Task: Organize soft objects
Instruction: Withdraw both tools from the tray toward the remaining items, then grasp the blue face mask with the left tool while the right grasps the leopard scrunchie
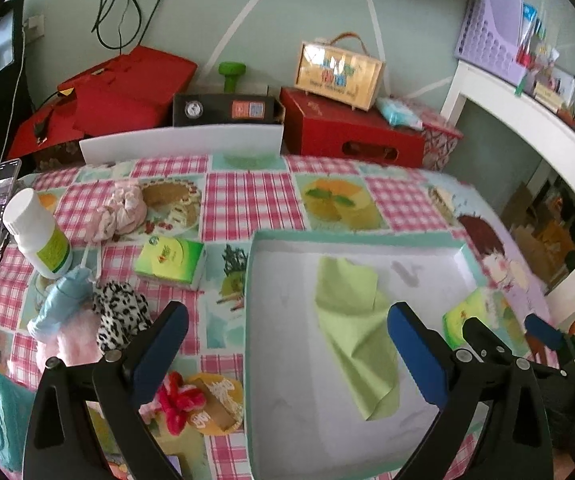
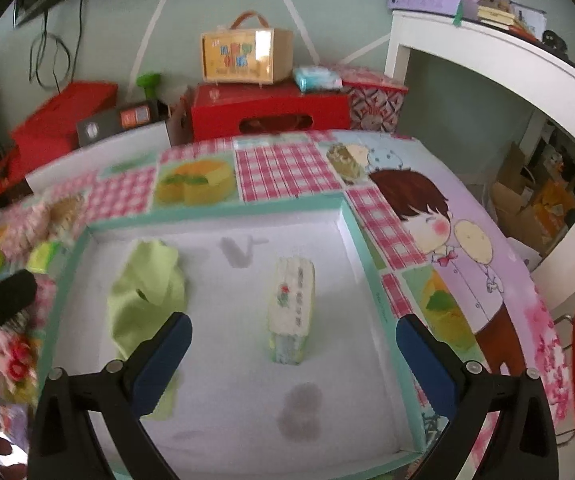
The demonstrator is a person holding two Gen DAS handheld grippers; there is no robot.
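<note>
A shallow white tray with a teal rim (image 1: 254, 280) (image 2: 357, 240) lies on the table. A light green cloth (image 1: 357, 332) (image 2: 145, 292) lies inside it. A tissue pack (image 2: 291, 308) stands on edge in the tray, in front of my right gripper (image 2: 293, 344), which is open and empty above the tray. My left gripper (image 1: 287, 336) is open and empty over the tray's left edge. Left of the tray lie a pink scrunched cloth (image 1: 123, 210), a blue soft toy (image 1: 61, 300), a black-and-white spotted cloth (image 1: 121, 314), a pink fluffy piece (image 1: 73, 342) and a red-pink bow (image 1: 177, 398).
A white bottle (image 1: 37, 236), a green box (image 1: 171, 260) and a phone (image 1: 1, 200) sit on the checked tablecloth (image 1: 247, 192). Red boxes (image 1: 351, 132) and a wooden case (image 1: 339, 72) stand behind the table. A white shelf (image 1: 527, 120) is at right.
</note>
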